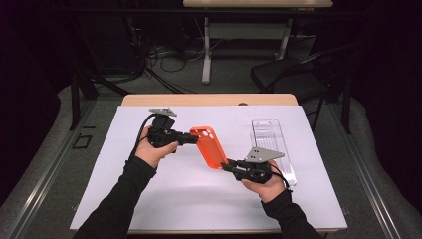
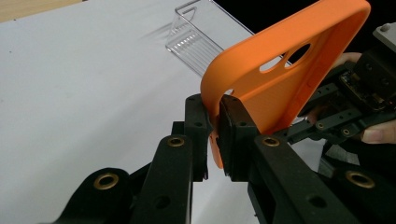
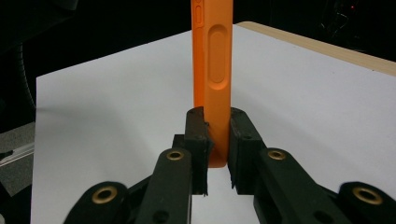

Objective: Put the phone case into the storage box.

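High view: the orange phone case [image 1: 209, 147] hangs in the air over the middle of the bench [image 1: 149, 199]. The left tool [image 1: 191, 138] pinches its top end, and the right tool [image 1: 226, 165] pinches its bottom end, probably to pass it across. A clear plastic tray [image 1: 271, 144] lies by the right edge.

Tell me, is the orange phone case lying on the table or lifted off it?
Lifted. The phone case hangs above the white sheet, pinched at one end by the left tongs and at the other by the right tongs.

Lab (floor cables [image 1: 164, 62], bare desks [image 1: 256, 4]).
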A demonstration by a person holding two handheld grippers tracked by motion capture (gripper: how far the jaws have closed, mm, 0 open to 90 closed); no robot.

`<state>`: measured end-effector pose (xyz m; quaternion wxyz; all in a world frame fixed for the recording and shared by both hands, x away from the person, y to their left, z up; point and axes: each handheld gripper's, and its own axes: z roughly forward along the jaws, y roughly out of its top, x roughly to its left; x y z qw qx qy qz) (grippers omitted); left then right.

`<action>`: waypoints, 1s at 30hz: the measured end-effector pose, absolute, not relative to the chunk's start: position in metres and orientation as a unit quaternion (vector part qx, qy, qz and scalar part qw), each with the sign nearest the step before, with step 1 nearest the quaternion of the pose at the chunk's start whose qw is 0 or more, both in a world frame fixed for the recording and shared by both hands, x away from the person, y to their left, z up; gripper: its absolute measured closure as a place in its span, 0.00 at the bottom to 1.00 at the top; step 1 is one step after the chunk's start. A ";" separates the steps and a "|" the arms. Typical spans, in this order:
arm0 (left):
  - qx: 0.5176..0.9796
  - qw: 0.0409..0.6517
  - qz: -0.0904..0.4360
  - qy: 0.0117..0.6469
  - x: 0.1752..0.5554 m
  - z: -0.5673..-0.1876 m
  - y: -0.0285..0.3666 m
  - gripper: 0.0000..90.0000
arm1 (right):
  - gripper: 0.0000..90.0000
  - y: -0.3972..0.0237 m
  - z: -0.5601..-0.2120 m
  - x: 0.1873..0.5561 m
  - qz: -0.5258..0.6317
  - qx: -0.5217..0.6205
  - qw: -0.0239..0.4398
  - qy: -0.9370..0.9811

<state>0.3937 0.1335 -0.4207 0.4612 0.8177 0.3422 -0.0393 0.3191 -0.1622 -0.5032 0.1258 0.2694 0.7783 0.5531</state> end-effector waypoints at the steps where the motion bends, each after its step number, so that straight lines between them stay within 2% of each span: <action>1: 0.817 0.462 -0.040 0.343 0.394 -0.421 0.133 0.92 | 0.89 -0.162 -0.503 0.319 0.553 0.271 0.125 0.778; 30: 0.820 0.467 -0.054 0.328 0.399 -0.423 0.135 0.95 | 0.89 -0.163 -0.506 0.321 0.552 0.277 0.119 0.777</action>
